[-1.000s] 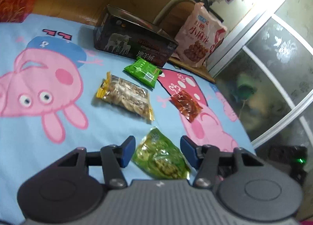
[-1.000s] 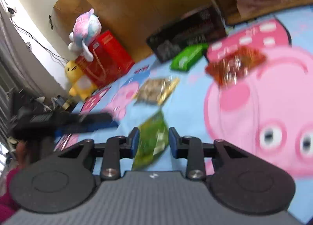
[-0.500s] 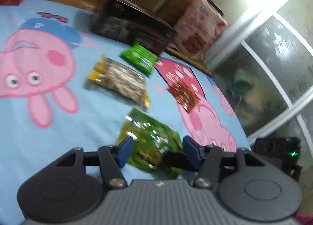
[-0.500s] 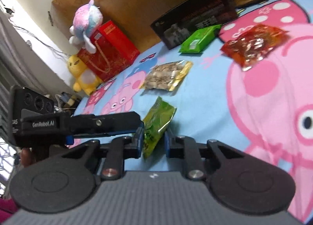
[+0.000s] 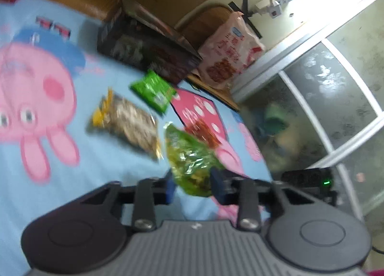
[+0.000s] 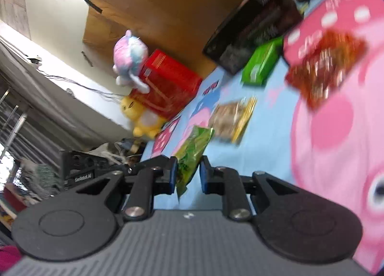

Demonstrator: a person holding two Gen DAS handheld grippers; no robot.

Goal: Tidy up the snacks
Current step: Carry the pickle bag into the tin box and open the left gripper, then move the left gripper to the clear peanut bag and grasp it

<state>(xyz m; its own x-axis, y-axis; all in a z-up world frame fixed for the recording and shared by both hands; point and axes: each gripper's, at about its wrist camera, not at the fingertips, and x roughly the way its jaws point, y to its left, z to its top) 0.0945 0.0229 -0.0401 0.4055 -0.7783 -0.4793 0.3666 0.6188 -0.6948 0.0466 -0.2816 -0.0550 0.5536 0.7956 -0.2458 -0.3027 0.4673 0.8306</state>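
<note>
Left wrist view: my left gripper has its jaws clamped on the crinkly yellow-green foil snack packet, lifted off the blue cartoon-pig bedsheet. Clear nut pouch, bright green packet and red packet are not yet sorted; dark box behind.

Right wrist view: my right gripper brackets the same packet edge-on; grip unclear. Only here: red cartons, plush toys.

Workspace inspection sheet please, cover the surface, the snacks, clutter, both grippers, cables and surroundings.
Surface: blue cartoon-pig bedsheet.
Job's things: green-yellow snack packet lifted off the sheet; nut packet, green packet and red packet lie flat; dark box at the far edge.
Clutter: pink snack bag, red box, two plush toys.
Grippers: left gripper closed on the green-yellow packet's lower end; right gripper around the same packet's edge, small gaps showing, grip unclear.
Cables: wires on the wall; power strip.
Surroundings: wooden headboard, frosted glass partition.
</note>
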